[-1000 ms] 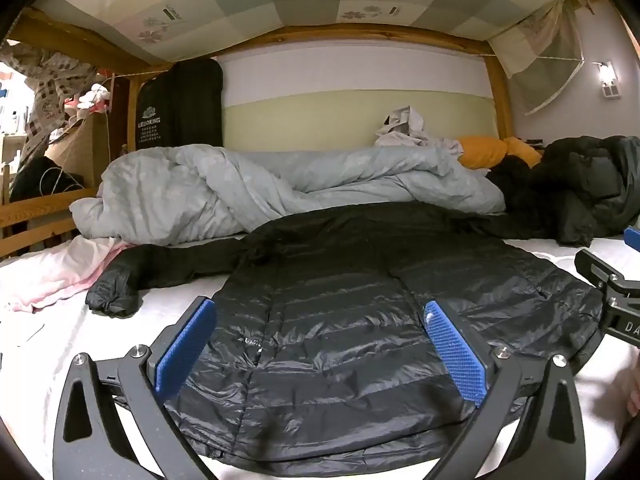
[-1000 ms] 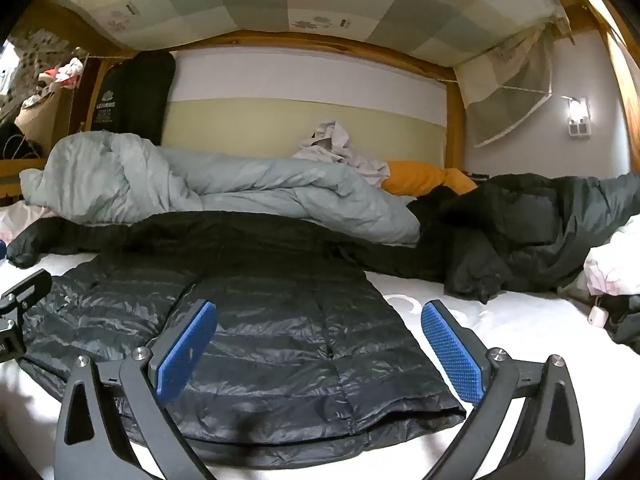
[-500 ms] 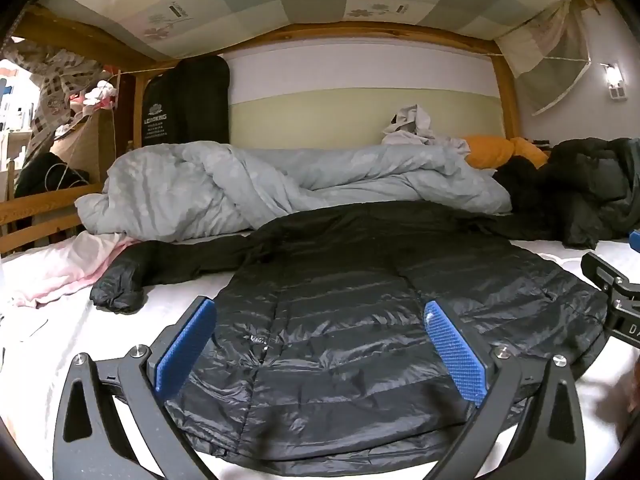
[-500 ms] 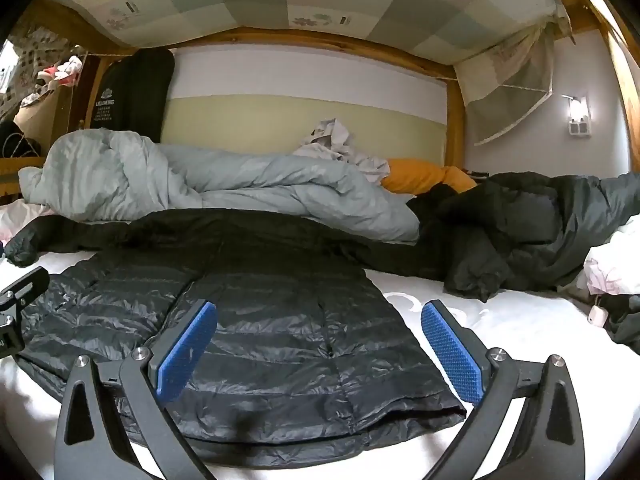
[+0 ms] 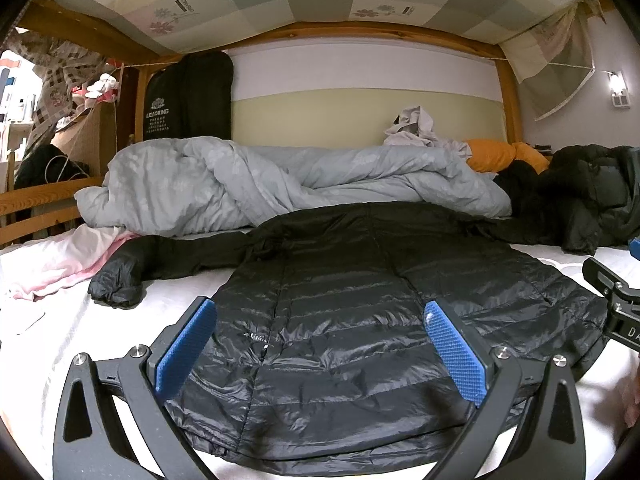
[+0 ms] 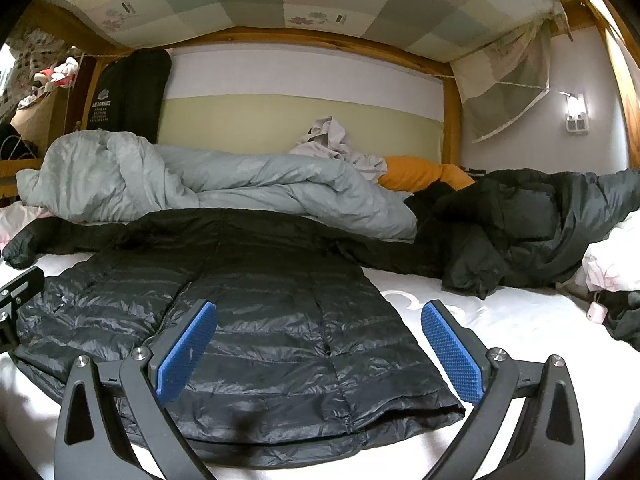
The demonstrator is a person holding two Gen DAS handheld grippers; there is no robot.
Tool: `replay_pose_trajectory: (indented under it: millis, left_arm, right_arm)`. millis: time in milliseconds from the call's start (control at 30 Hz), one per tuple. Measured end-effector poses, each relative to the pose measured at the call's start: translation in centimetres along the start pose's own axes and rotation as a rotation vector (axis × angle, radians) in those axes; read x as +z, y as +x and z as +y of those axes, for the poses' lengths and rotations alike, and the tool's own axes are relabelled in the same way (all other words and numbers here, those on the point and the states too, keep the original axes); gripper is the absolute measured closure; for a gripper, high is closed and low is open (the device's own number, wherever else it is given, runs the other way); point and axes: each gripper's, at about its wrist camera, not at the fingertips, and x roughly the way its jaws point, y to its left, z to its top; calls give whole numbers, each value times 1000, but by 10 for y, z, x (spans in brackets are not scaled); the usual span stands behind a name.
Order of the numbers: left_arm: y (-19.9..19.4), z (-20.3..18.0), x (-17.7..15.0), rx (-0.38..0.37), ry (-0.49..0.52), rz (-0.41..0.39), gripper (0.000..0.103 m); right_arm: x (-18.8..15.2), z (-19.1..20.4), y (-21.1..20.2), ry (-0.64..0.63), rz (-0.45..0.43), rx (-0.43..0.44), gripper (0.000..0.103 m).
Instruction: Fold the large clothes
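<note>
A long black quilted down coat (image 5: 340, 320) lies flat on the white bed sheet (image 5: 60, 340), hem toward me, its left sleeve (image 5: 160, 260) stretched out to the left. It also shows in the right wrist view (image 6: 280, 320). My left gripper (image 5: 320, 344) is open and empty, hovering over the hem's left part. My right gripper (image 6: 320, 344) is open and empty over the hem's right part. The right gripper's edge shows at the right of the left wrist view (image 5: 616, 304), and the left gripper's edge shows at the left of the right wrist view (image 6: 16, 300).
A rumpled grey duvet (image 5: 280, 188) lies along the back wall behind the coat. Another dark jacket (image 6: 520, 224) is heaped at the right, with an orange pillow (image 6: 420, 172) behind it. Pink cloth (image 5: 60, 260) lies at the left by the wooden bed rail (image 5: 36, 208).
Both grippers have drifted slightly, so the scene shifts a little in each view. The coat has not moved and both grippers stay open.
</note>
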Motion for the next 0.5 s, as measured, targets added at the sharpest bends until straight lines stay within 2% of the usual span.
replay_pose_trajectory:
  millis: [500]
  left_arm:
    - [0,1,0,2,-2,4,0]
  right_arm:
    - [-2,7,-2,-16,0,-10,0]
